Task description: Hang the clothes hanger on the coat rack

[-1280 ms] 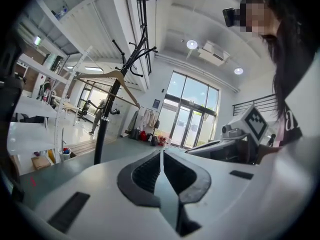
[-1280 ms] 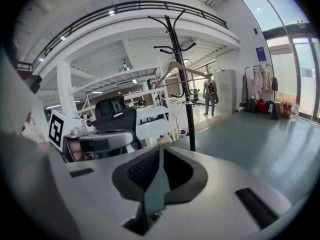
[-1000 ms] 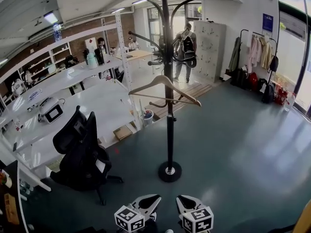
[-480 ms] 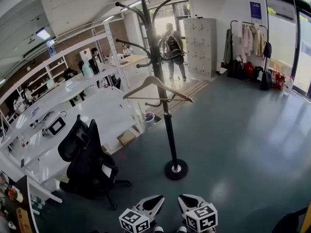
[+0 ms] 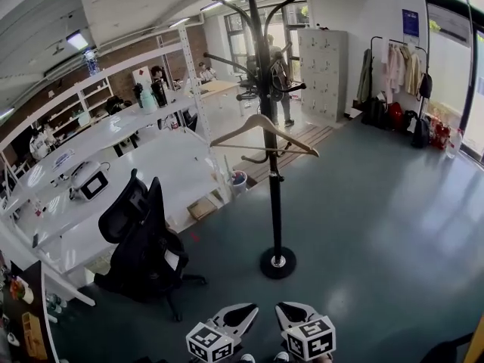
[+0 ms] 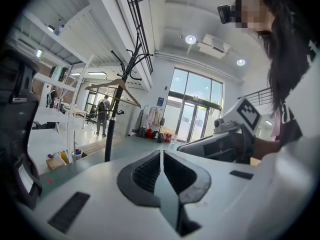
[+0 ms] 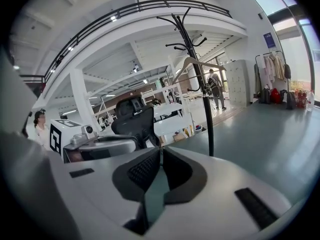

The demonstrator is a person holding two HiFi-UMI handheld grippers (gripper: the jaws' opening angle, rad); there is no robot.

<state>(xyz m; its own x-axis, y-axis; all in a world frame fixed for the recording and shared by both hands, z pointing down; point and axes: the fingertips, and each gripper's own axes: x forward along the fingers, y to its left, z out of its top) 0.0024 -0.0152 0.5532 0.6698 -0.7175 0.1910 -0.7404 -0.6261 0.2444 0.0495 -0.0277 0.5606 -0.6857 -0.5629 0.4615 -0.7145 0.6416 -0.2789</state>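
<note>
Coat rack (image 5: 271, 165): 1. Wooden hanger (image 5: 261, 136): 1. Blk office chair (image 5: 144, 240): 1. Left gripper (image 5: 243, 308) + right gripper (image 5: 283, 309): 2 total. Locker cabinet (image 5: 321, 74): 1. Clothes rail (image 5: 376, 48) w/ garments: 1. People (image 6: 102, 115) at back: approx 3, too small to confirm.

Sees the tall black metal coat rack (image 5: 272, 203) from a slightly shifted spot. Finds its round base a little further right in the head view than a second ago, and its pole close to upright again after a clear lean half a second back. Places the pale wooden clothes hanger (image 5: 291, 136) hung on it further right as well. Catches the background person with a backpack (image 5: 278, 63) largely behind the pole, no longer standing clear to its right. Shows the black office chair (image 5: 144, 240) nearer the frame's middle, and more of the dark cabinet (image 5: 30, 331) at the lower left corner.
</note>
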